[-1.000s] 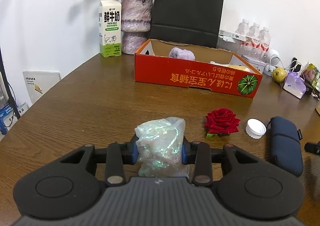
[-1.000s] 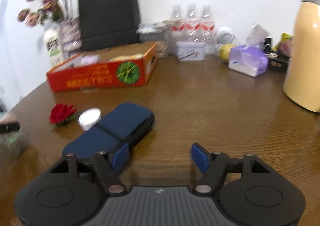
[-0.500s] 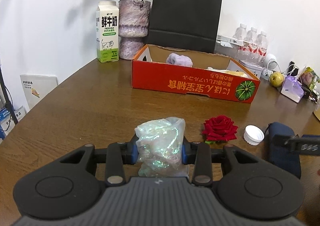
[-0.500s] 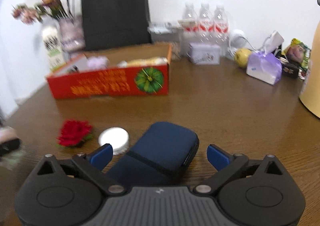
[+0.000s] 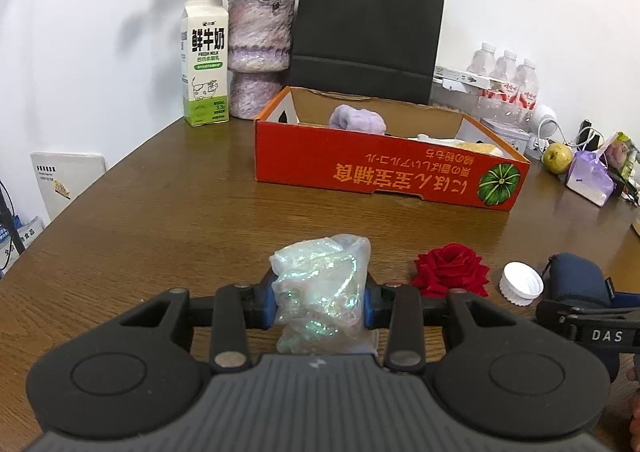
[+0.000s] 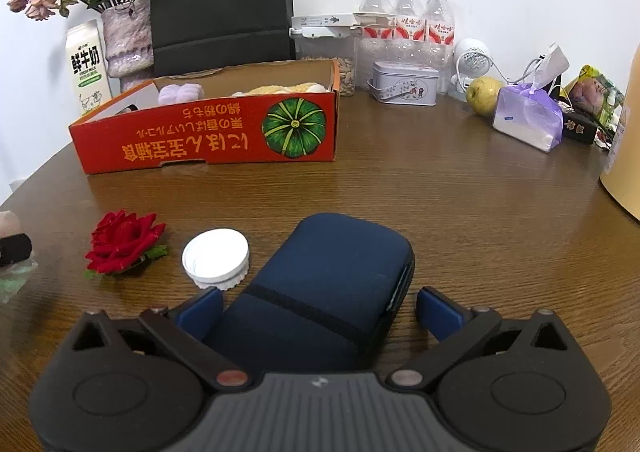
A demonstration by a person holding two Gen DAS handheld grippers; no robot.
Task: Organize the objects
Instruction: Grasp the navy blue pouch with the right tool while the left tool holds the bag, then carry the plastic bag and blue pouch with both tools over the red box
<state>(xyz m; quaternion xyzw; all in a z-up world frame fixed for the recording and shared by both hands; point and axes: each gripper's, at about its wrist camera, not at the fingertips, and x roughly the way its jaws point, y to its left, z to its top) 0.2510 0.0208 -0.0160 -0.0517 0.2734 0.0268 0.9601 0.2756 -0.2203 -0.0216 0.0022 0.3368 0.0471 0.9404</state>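
My left gripper (image 5: 320, 306) clenches a crinkly iridescent plastic bag (image 5: 320, 292): light, squashy. My right gripper (image 6: 318, 310) stands spread astride the navy zip case (image 6: 324, 284) on the table (image 6: 460, 203); semi-stiff, fabric-grippy, so I'd pinch its long sides mid-length.

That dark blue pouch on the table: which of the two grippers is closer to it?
The right. The right gripper has its open jaws on either side of the dark blue pouch, not pressing it. The left gripper, shut on a shiny plastic bag, sits beyond the red rose.
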